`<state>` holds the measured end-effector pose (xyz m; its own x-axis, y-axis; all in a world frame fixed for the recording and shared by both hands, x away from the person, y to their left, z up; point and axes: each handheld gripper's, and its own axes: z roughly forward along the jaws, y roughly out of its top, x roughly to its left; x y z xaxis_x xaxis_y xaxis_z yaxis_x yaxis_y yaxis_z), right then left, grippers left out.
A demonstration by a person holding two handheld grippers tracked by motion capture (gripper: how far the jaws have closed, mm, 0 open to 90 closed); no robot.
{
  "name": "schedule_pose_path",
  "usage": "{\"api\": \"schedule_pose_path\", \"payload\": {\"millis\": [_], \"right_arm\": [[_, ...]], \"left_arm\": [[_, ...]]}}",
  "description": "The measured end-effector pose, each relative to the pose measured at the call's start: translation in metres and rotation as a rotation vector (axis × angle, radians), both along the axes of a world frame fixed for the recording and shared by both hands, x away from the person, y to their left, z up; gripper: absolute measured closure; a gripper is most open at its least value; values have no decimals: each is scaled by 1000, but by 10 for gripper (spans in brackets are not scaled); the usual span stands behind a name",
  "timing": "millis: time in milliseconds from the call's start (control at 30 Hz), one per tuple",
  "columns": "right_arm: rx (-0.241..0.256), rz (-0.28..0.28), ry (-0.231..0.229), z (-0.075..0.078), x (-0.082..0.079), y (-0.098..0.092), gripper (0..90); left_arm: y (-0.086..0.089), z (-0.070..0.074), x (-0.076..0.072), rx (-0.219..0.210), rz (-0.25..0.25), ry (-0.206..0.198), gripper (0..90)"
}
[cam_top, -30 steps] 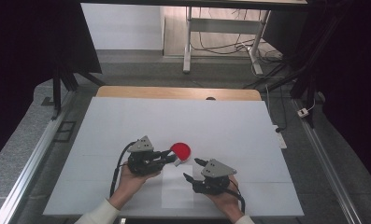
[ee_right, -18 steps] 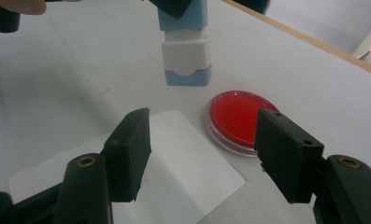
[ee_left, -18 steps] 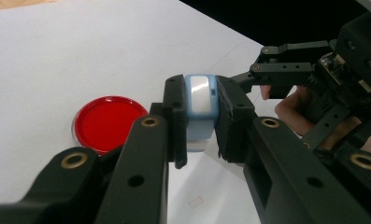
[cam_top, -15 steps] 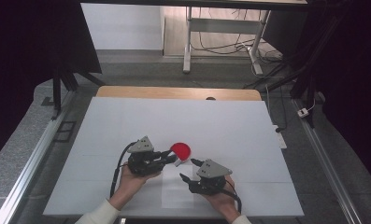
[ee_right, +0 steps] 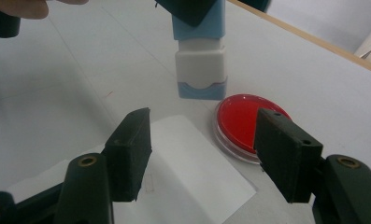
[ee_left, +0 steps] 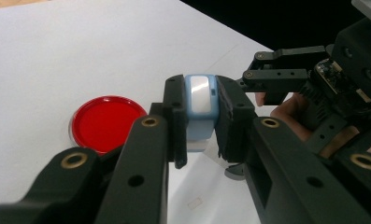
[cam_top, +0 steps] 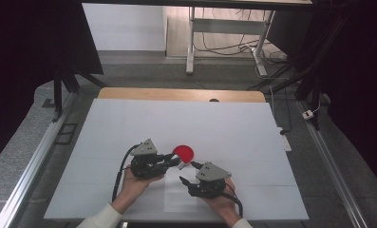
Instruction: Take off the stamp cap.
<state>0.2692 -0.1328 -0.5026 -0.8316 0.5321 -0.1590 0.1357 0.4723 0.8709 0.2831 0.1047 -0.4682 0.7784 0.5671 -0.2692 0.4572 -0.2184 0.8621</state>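
A: Start at the left. What is the left gripper [cam_top: 175, 161] doing?

B: It pinches a stamp [ee_left: 200, 110], a blue-and-white block, between its 2 jaws. In the left gripper view the jaws press on the blue body from both sides. In the right gripper view the stamp [ee_right: 200, 56] hangs upright, its long axis roughly vertical, white lower part and blue base pointing down at the table [cam_top: 252, 137].

A: Is it touching anything below?

B: I cannot tell if the base touches the table; it looks very close to it. It sits just beside the red ink pad [ee_right: 248, 122], at the pad's near-left edge from that view, and just beyond the far edge of the paper [ee_right: 192, 172].

A: And in the high view?

B: The pad [cam_top: 183, 153] is just past the left gripper's tips, and the paper [cam_top: 179, 192] lies nearer the person, between the 2 hands.

A: The right gripper [cam_top: 188, 173]?

B: Spread wide, holding nothing. Its jaws point at the stamp and pad, with the paper lying under and between them.

A: So what does the next move turn on?

B: My guess: the stamp either goes a little sideways onto the pad or comes back toward the person onto the paper. The left gripper carries it; the right is nearer the paper and could steady it.
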Motion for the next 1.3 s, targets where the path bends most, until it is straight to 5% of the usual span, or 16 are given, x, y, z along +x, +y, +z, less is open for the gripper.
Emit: {"api": "schedule_pose_path", "payload": {"millis": [733,1300], "right_arm": [[-54,-72,-35,-2,1,13,441],[-72,-109,-42,-4,3,10,508]], "left_arm": [[-11,-6,1,20,19,2,751],[-20,-10,3,-7,39,14,751]]}}
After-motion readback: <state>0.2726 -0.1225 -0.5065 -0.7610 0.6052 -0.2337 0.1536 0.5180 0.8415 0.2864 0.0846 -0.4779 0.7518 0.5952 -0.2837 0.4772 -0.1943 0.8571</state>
